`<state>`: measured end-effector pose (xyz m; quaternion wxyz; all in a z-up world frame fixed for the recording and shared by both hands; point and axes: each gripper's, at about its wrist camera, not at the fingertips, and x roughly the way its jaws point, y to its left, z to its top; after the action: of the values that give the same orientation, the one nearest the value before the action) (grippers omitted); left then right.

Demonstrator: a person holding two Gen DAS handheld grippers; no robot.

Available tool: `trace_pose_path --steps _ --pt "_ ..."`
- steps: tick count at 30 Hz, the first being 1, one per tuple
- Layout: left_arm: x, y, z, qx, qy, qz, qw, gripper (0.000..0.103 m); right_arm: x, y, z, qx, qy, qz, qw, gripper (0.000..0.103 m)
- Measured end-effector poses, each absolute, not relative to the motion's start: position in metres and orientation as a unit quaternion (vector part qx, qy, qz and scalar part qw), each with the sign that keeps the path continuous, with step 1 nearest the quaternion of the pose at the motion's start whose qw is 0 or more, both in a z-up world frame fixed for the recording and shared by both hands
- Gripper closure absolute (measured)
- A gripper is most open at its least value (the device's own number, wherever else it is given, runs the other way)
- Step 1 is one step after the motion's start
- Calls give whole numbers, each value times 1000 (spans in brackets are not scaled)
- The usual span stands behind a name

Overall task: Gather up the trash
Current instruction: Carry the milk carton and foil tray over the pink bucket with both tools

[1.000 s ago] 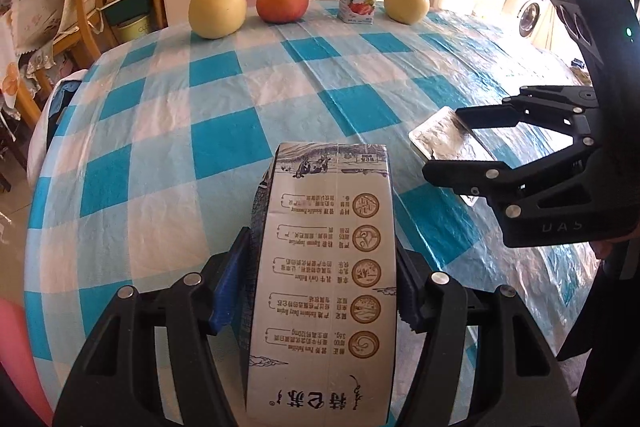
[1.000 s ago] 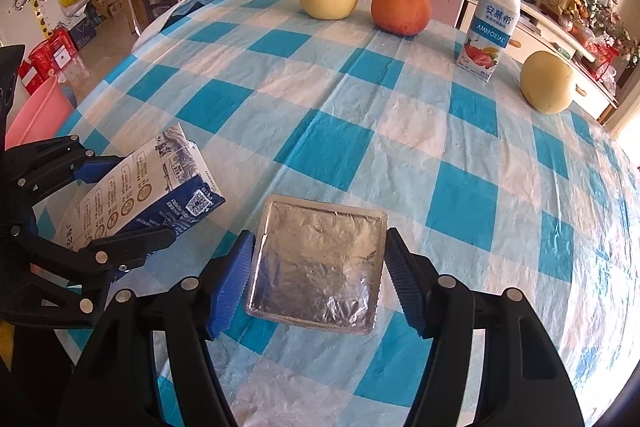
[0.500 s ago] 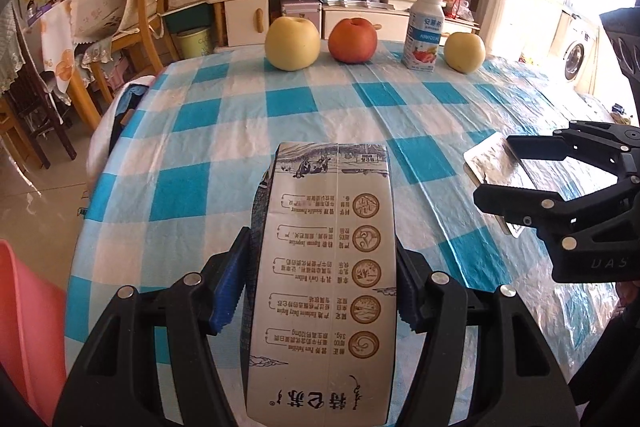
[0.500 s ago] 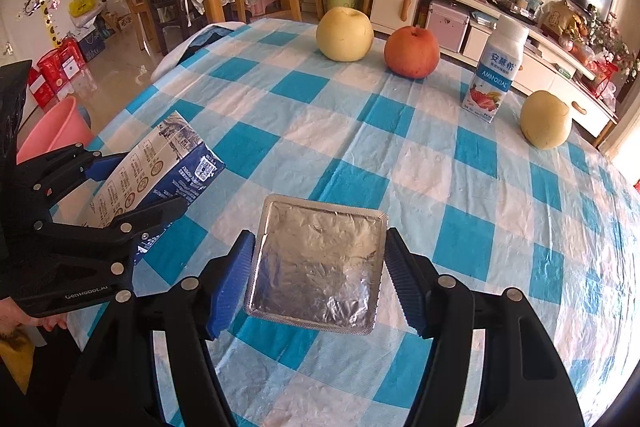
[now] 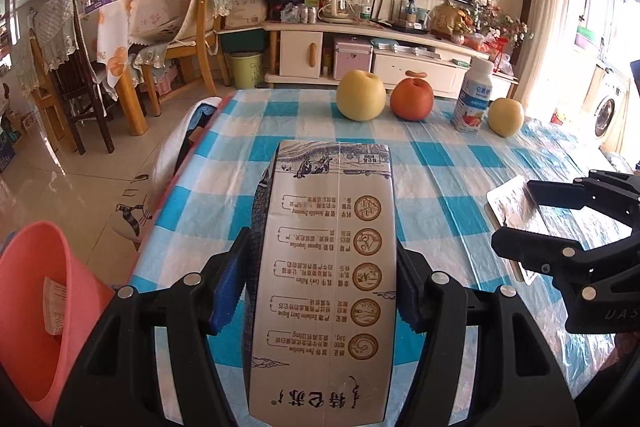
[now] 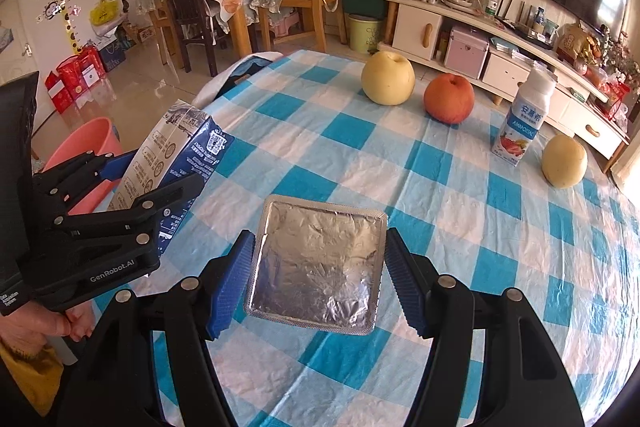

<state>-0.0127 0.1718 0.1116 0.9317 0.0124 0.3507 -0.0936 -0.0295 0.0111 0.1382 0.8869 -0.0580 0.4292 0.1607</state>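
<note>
Two tongs, each with one piece of trash lifted above the checked table.

The left gripper [image 5: 320, 283] pinches a tall white and dark blue milk carton [image 5: 326, 275] between its blue pads, and holds it over the table edge nearest the person. The right gripper [image 6: 318, 279] pinches a flat square silver foil tray [image 6: 318, 263] by its two side edges, in the air above the blue and white checked tablecloth [image 6: 460, 211]. The two tongs are near each other, side by side. On the floor beside the table, on the left gripper's side, stands a pink plastic bucket [image 5: 36, 311] with a paper scrap inside. At the far side of the table stand a yellow pear [image 6: 387, 78], a red apple [image 6: 449, 98], a white yogurt bottle [image 6: 522, 119] and a second yellow pear [image 6: 564, 161].
</note>
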Motion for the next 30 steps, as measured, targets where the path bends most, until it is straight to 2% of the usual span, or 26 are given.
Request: trace_pose_path --steps 30 --pt "-21 276 138 -94 271 78 955 39 -24 116 181 -69 386 232 890 37"
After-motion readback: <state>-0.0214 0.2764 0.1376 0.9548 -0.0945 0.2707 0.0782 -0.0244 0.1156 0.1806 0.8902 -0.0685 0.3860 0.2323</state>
